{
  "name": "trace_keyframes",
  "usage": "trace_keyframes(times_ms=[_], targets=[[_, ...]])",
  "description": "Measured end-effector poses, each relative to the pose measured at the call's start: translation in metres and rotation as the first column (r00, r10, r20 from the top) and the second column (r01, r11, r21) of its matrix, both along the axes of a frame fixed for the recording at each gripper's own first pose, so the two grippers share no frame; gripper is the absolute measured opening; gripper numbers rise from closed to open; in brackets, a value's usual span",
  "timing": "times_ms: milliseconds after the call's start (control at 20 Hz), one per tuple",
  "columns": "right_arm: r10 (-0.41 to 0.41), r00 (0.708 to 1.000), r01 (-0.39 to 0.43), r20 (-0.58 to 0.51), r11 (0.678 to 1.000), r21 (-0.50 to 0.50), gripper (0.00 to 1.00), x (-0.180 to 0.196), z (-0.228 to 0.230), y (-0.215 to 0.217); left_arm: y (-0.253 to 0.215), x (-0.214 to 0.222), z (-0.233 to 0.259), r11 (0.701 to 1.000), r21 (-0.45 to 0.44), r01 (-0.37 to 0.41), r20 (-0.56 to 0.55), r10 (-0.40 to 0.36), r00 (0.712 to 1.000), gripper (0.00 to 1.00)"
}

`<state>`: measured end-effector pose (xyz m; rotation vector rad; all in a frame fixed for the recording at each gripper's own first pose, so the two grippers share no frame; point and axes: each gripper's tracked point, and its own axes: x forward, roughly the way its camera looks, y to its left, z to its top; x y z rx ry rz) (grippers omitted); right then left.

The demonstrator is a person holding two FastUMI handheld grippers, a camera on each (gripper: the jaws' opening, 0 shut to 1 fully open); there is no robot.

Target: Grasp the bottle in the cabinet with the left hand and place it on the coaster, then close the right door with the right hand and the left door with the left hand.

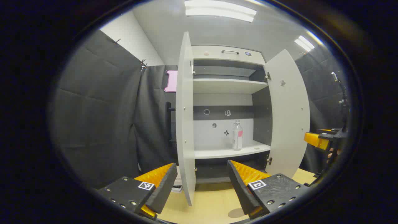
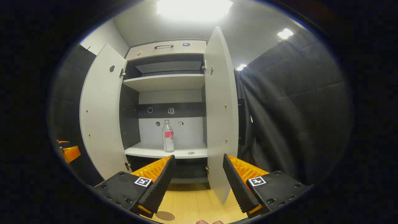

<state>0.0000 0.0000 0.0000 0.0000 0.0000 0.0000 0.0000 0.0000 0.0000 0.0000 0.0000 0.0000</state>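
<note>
In the left gripper view I have my left tool (image 1: 202, 186) spread wide and holding nothing, low over the bench (image 1: 211, 202). Ahead stands the cabinet (image 1: 227, 54) with both doors swung out: the left door (image 1: 185, 118) edge-on, just past my near finger, and the right door (image 1: 287, 115) open toward the right. The bottle (image 1: 237, 135) stands upright on the lower shelf (image 1: 230, 152), toward its right end and well apart from my tool. A round coaster (image 1: 236, 213) lies on the bench by my right finger. At the far right edge I see the right tool (image 1: 317, 140), off beyond the right door.

In the right gripper view my right tool (image 2: 199, 183) is also spread and empty, above the bench (image 2: 192, 202). The bottle (image 2: 168, 136) is upright on the same shelf (image 2: 168, 152), between the left door (image 2: 101, 115) and the right door (image 2: 220, 115), which hangs open just in front of my right finger. The coaster (image 2: 164, 215) sits bare on the bench, near my left finger.

I judge nothing is done yet: the bottle is not grasped, the coaster is unused, both doors need closing. Reaching in with the left tool comes first.
</note>
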Motion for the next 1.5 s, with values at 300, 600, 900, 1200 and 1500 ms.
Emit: trace_keyframes(times_ms=[300, 600, 900, 1200, 1500], targets=[[-0.022, 1.0, 0.022, -0.018, 1.0, 0.012, 0.97, -0.002, -0.007, -0.005, 0.01, -0.001, -0.006, 0.999, -0.024, -0.027, -0.01, 0.027, 1.0, 0.99], [-0.042, 0.999, 0.042, -0.027, 0.999, -0.007, 0.94, -0.003, -0.009, -0.01, 0.009, 0.009, -0.01, 0.998, -0.054, -0.021, -0.013, 0.021, 1.0, 0.94], [-0.083, 0.996, 0.082, -0.027, 0.996, -0.019, 0.94, -0.005, -0.007, -0.021, 0.0, 0.027, -0.006, 0.997, -0.075, 0.008, -0.009, -0.009, 1.0, 0.93], [-0.151, 0.987, 0.148, -0.047, 0.988, -0.049, 0.97, -0.016, -0.007, -0.039, -0.036, 0.04, -0.009, 0.991, -0.056, 0.124, -0.032, -0.125, 0.992, 0.93], [-0.217, 0.974, 0.213, -0.063, 0.975, -0.067, 0.97, -0.007, -0.009, -0.068, -0.086, 0.071, -0.005, 0.977, -0.027, 0.213, -0.015, -0.214, 0.977, 0.94]])
